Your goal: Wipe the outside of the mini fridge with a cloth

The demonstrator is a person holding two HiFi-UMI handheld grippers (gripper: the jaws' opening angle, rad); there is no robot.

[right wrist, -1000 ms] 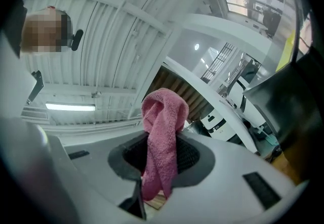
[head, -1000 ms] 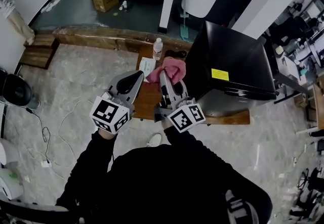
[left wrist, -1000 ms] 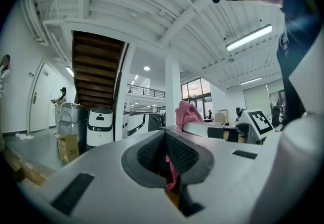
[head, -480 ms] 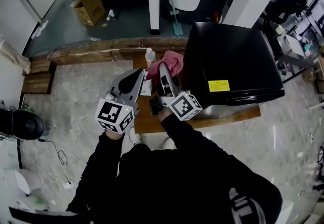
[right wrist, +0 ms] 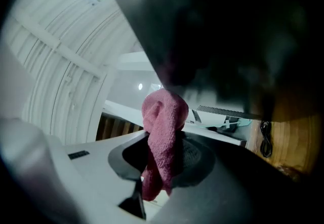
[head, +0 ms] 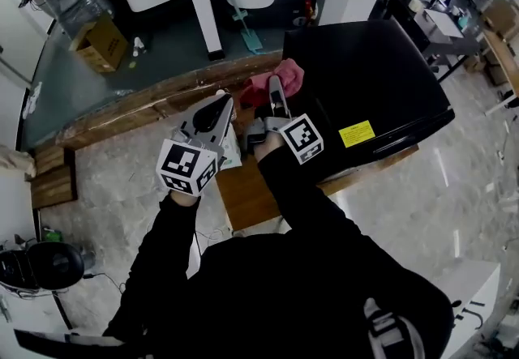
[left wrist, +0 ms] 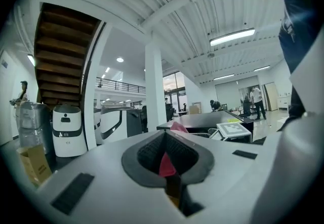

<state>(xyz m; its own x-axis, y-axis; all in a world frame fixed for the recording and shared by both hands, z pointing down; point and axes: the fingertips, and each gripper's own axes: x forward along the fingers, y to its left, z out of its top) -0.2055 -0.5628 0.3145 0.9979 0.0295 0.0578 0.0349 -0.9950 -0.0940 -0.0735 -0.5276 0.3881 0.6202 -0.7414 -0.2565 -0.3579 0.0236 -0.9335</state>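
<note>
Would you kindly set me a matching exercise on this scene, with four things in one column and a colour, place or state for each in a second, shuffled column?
Things:
1. cloth
2. mini fridge
3. cardboard box
4. left gripper

Descriptions:
A. black, bearing a yellow label
B. jaws together, holding nothing
C. pink, clamped in the right gripper
D. brown, on the grey-green floor beyond the wooden ledge

Pairs: 1-C, 2-A, 3-D, 4-B.
</note>
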